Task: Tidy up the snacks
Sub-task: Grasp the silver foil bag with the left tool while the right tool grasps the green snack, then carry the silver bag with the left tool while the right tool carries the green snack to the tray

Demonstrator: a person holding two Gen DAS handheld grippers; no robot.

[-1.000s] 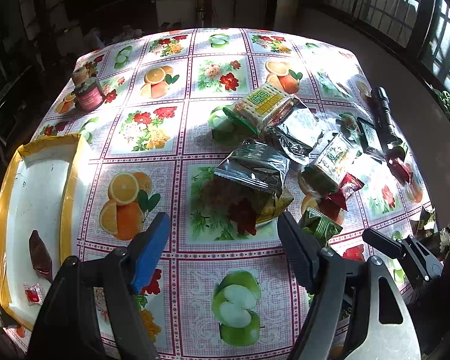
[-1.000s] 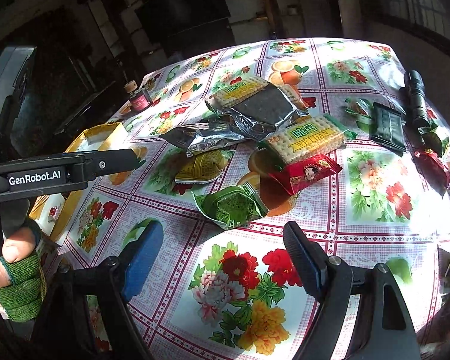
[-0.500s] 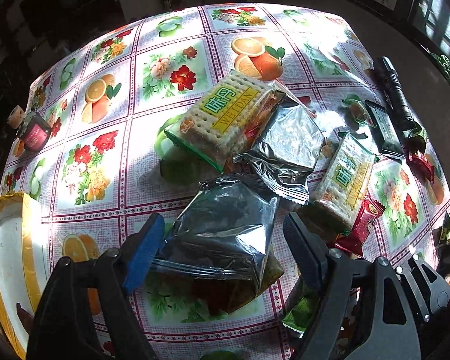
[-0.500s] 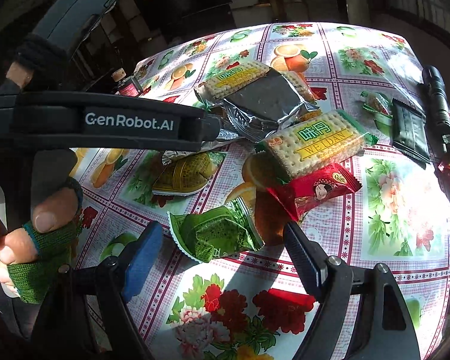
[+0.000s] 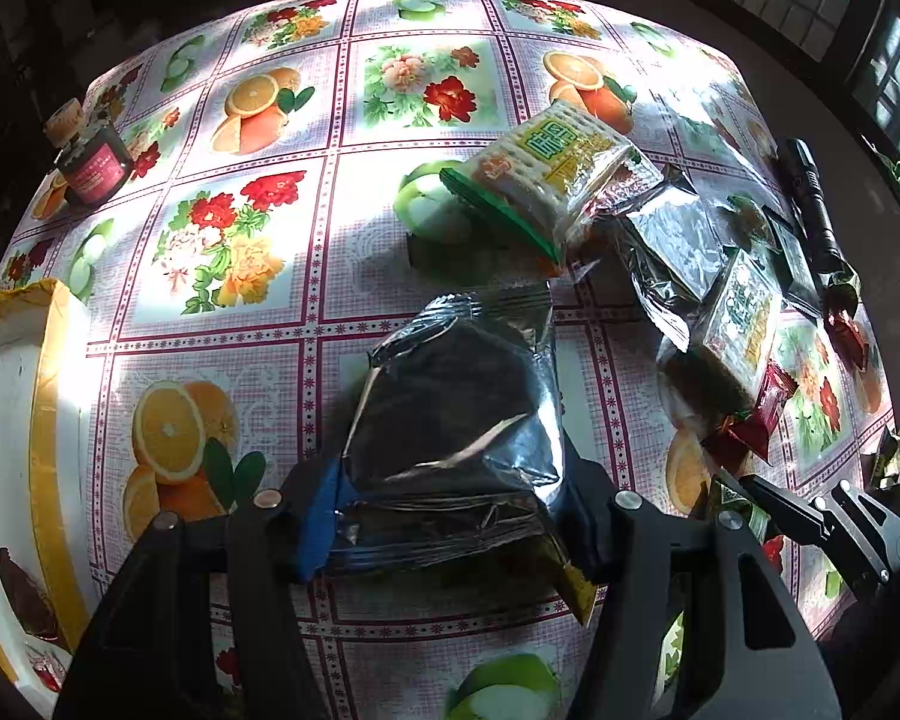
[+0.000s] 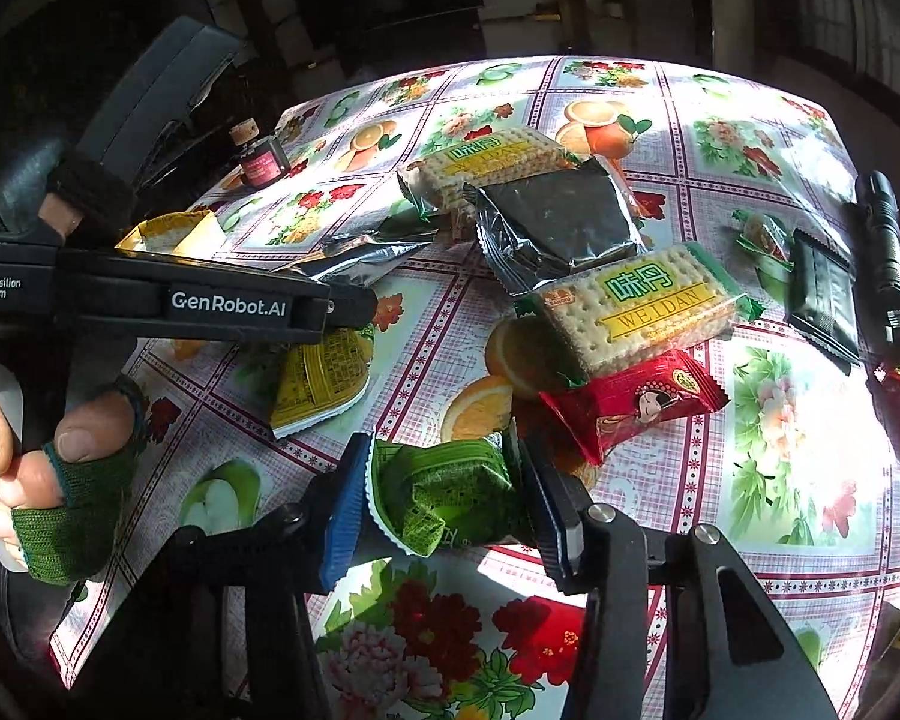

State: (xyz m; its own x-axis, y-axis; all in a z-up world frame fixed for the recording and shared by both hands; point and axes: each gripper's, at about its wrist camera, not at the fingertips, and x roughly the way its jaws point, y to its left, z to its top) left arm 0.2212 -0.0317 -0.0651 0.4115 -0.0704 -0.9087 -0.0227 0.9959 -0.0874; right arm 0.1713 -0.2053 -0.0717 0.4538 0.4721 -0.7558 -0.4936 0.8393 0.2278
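Squeezing from both sides, the left gripper [image 5: 450,516] holds a shiny silver snack bag [image 5: 459,414] on the flowery tablecloth [image 5: 342,276], near a yellow-edged tray [image 5: 48,396]

From the right wrist, the right gripper [image 6: 447,501] is pinched tight on a small green snack packet [image 6: 450,495], just beside a red packet [image 6: 630,402]

Harsh sunlit glare on tablecloth [image 5: 342,138], dark surroundings, fisheye-warped edges.

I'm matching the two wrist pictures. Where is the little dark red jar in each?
Left wrist: little dark red jar at the far left table edge.
Right wrist: same jar upper left of centre, at the far edge.
Shared landmark: black flashlight, on the right in both.
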